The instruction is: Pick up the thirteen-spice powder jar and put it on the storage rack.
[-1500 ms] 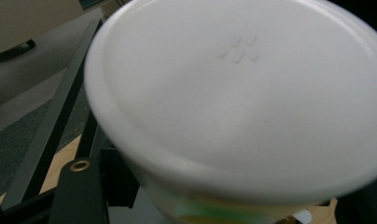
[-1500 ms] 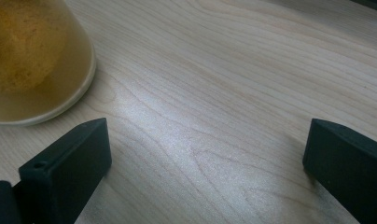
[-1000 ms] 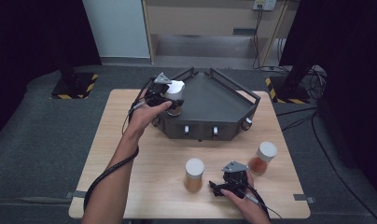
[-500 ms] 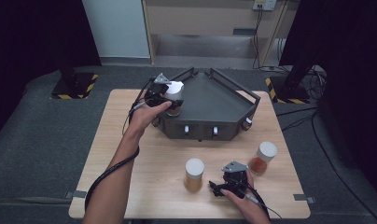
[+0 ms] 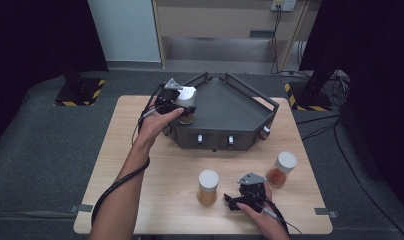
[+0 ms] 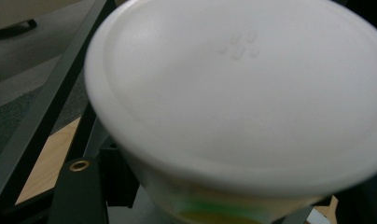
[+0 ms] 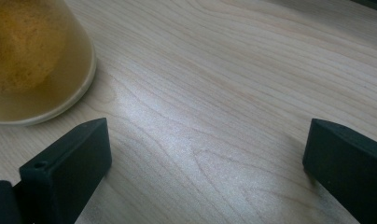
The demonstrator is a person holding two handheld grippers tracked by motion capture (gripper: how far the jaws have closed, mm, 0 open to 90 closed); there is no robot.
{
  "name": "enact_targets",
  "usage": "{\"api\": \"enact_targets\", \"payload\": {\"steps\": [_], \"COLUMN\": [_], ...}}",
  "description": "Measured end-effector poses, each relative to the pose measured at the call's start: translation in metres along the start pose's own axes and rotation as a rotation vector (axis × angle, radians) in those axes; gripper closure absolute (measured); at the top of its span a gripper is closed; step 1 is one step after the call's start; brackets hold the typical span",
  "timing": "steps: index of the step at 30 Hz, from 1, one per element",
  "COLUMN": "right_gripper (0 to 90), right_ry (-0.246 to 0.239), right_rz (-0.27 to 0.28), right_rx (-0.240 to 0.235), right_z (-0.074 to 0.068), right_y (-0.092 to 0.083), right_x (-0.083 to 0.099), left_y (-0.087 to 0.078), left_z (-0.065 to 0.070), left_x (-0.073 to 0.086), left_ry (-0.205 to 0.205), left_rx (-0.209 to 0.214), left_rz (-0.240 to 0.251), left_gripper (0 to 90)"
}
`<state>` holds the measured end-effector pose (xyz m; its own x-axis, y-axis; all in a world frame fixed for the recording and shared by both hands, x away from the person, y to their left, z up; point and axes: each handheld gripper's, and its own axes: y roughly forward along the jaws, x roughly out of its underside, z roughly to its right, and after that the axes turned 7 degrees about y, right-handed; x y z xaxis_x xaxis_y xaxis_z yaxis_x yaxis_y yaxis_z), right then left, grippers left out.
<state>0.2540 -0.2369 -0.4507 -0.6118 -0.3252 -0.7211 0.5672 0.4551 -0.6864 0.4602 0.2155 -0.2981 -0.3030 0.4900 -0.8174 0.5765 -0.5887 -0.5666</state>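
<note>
White-lidded round jars, three: my left gripper [image 5: 176, 102] clamps one jar [image 5: 186, 104] over the black angular tray [image 5: 225, 107]; two stand beside my right gripper [image 5: 244, 196], jaws apart on smooth wood.

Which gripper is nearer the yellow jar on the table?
Right. The right gripper sits open just beside the yellow jar; the left gripper is across the table at the tray, holding another jar.

Three white-lidded jars: one [image 5: 186, 102] upper centre at the tray, two [image 5: 208, 186] [image 5: 281, 169] lower right. One black tray [image 5: 240, 107]. Two grippers [image 5: 171, 98] [image 5: 241, 196].
</note>
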Motion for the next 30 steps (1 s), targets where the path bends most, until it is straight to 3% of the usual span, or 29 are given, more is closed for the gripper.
{"api": "enact_targets", "payload": {"steps": [9, 16, 30], "right_gripper": [1.3, 1.3, 1.3], "right_ry": [0.0, 0.001, 0.0], "right_rz": [0.0, 0.0, 0.0], "right_rx": [0.0, 0.001, 0.001], "right_z": [0.0, 0.0, 0.0], "right_y": [0.0, 0.0, 0.0], "right_x": [0.0, 0.0, 0.0], "left_y": [-0.002, -0.008, -0.031], "left_z": [0.004, 0.01, 0.022], "left_x": [-0.005, -0.005, 0.012], "left_ry": [0.023, 0.051, 0.062], "left_rx": [-0.014, -0.047, -0.083], "left_rz": [-0.009, -0.023, -0.009], "left_gripper": [24.1, 10.9, 5.6]}}
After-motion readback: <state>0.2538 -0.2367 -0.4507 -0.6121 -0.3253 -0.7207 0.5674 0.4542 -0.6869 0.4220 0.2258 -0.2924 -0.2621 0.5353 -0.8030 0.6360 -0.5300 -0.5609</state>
